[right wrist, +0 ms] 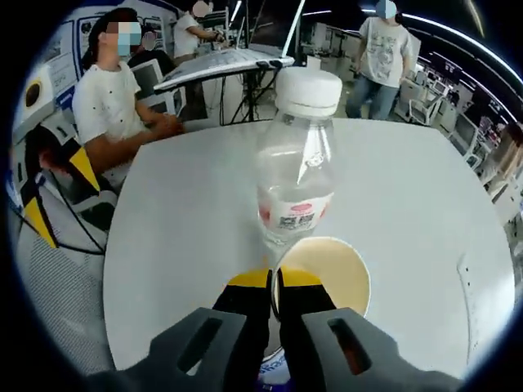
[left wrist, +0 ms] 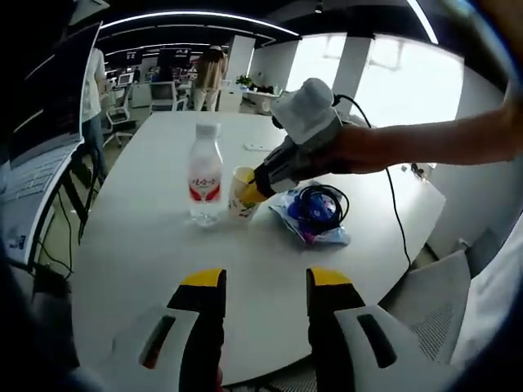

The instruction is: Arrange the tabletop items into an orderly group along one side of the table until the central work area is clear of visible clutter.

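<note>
On the white round table (left wrist: 147,245) stands a clear water bottle (left wrist: 205,175) with a white cap and a red label. Just right of it is a paper cup (left wrist: 240,198). My right gripper (left wrist: 255,188) reaches in from the right, held by a person's hand, and is shut on the cup's rim. In the right gripper view the right gripper (right wrist: 274,281) pinches the near rim of the cup (right wrist: 331,269), with the bottle (right wrist: 297,163) right behind it. A blue bag with a coiled black cable (left wrist: 315,214) lies right of the cup. My left gripper (left wrist: 265,282) hovers open over the table's near part.
A small white flat item (left wrist: 260,147) lies farther back on the table. A seated person (right wrist: 114,110) is at the table's far-left edge beside a tilted desk (right wrist: 221,61). Office chairs (left wrist: 114,114) and standing people are beyond the table.
</note>
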{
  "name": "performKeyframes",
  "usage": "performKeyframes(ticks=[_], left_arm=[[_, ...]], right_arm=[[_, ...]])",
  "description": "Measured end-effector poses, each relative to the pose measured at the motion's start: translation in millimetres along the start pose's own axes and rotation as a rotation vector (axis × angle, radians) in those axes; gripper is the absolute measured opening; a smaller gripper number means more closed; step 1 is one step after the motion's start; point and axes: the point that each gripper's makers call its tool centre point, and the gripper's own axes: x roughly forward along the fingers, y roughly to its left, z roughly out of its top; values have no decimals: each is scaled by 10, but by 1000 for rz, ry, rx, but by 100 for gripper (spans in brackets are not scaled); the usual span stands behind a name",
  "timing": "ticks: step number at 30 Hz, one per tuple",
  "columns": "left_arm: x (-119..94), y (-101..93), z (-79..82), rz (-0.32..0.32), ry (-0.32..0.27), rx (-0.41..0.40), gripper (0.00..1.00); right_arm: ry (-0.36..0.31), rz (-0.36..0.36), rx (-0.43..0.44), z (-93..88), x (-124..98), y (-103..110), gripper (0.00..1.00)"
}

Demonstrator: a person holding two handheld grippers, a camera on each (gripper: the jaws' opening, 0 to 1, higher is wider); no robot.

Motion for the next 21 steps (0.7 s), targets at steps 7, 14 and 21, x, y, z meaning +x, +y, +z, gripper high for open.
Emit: performKeyframes(ticks=[7, 14, 21], left_arm=[[-6, 2, -3, 1, 0, -4, 38], [-6, 10, -4, 3, 0, -7, 38], [7, 12, 2, 1, 0, -8, 38]], right_arm=[[21, 3, -32, -10, 64, -15, 0], [24, -3, -37, 1, 81, -60, 0], [15, -7, -30, 37, 66, -52, 1]])
